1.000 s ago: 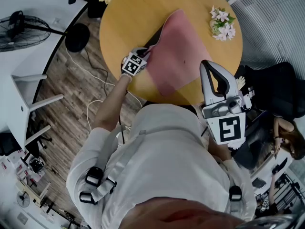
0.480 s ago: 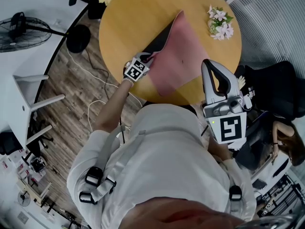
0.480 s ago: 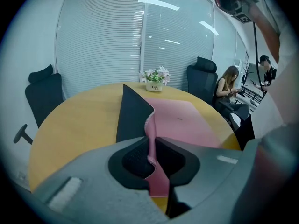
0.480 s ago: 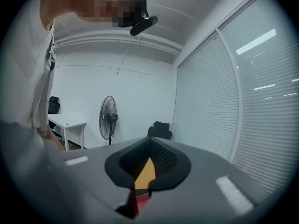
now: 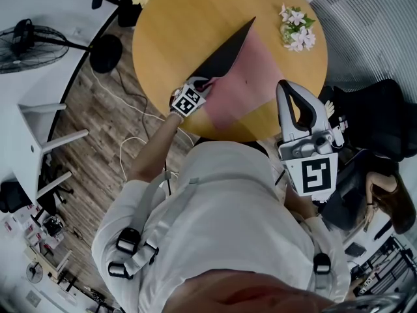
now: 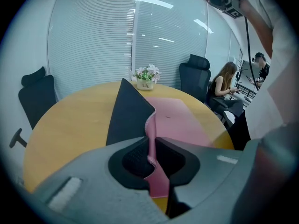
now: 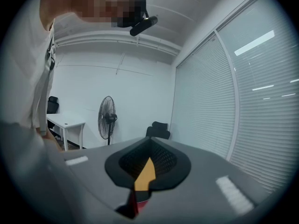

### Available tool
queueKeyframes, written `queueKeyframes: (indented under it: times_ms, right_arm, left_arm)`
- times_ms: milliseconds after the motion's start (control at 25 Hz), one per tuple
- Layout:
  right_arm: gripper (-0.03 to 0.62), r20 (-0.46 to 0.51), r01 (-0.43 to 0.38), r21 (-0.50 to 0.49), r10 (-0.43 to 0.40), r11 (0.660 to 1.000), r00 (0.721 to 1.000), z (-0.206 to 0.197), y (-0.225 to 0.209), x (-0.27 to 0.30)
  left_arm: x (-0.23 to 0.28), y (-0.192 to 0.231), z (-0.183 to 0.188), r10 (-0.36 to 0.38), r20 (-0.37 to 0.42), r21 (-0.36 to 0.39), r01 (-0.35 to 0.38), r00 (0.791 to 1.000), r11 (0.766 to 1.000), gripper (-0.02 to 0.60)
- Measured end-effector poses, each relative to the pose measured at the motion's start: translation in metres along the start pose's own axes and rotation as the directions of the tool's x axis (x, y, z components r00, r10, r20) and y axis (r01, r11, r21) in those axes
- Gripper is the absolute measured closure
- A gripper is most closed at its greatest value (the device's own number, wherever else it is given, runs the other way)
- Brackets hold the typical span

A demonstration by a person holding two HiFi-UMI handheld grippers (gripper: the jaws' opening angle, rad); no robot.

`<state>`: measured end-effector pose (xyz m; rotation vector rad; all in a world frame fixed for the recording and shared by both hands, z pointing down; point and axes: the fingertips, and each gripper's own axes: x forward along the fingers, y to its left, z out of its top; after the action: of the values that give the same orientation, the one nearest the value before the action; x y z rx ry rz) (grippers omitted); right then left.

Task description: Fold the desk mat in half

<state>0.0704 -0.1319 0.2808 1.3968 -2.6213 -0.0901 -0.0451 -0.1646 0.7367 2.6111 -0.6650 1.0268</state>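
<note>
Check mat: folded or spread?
Mid-fold: left gripper holds an edge of the mat up, black underside showing; rest flat on table.

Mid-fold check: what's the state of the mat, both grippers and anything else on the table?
desk mat: left edge lifted, black underside showing, not yet folded over.
left gripper: shut on the desk mat's edge.
right gripper: jaws together, empty, apart from the mat.
flower pot: upright on the round table, clear of the mat.
</note>
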Motion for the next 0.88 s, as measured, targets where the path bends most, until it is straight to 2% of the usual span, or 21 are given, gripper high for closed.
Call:
queueKeyframes:
  times_ms: [720,880]
  right_arm:
    - [0.589,0.001,0.010,0.011,-0.010,1.000,1.000,-0.002,-0.004,-0.013]
    - [0.589,0.001,0.001,-0.030,-0.001,1.000,1.000,-0.007,-0.005,-0.018]
  left_arm:
    - [0.013,-0.064,-0.021,-0.114,-0.064,0.062,0.118,0.991,0.991,0.538]
    - [0.016,-0.079,-0.028,-0.142,-0.085,0.075,0.149,0.986,0.986,0.538]
